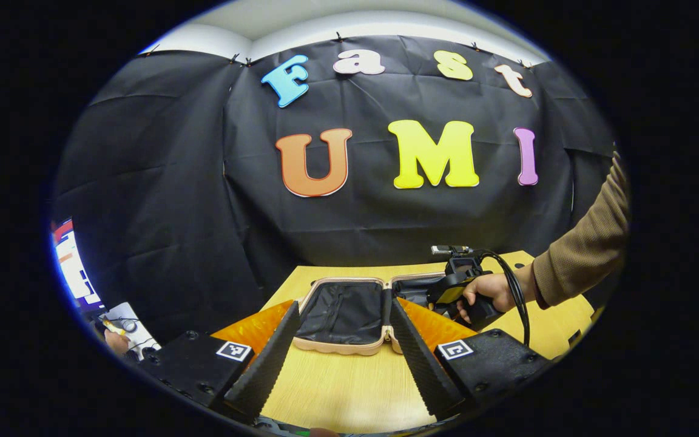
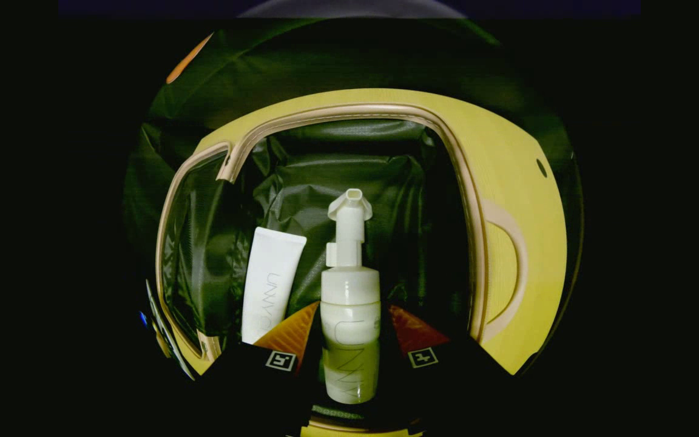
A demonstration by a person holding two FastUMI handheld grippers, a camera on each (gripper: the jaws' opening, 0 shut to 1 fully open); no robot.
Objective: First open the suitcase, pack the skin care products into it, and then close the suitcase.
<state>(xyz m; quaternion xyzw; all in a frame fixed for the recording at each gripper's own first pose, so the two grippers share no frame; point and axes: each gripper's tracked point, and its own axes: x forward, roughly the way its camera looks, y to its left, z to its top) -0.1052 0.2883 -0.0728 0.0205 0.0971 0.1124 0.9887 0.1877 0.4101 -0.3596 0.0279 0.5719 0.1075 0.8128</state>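
A small beige suitcase [image 1: 337, 347] lies open on the wooden table [image 1: 337, 388], its black lining showing. My left gripper [image 1: 343, 306] stands open just in front of it, with nothing between its fingers. Over the suitcase's right half, a hand holds my right gripper [image 1: 455, 285]. In the right gripper view I look down into that half [image 2: 471, 200]. My right gripper [image 2: 351, 306] is shut on a white pump bottle [image 2: 349, 315], whose nozzle points away from me. A white tube [image 2: 270, 279] lies on the lining just left of the bottle.
A brown sleeve [image 1: 586, 255] and a black cable [image 1: 516, 297] reach in from the right above the table. At the far left, beyond the table's edge, are a screen [image 1: 73, 267] and some small equipment [image 1: 122, 328].
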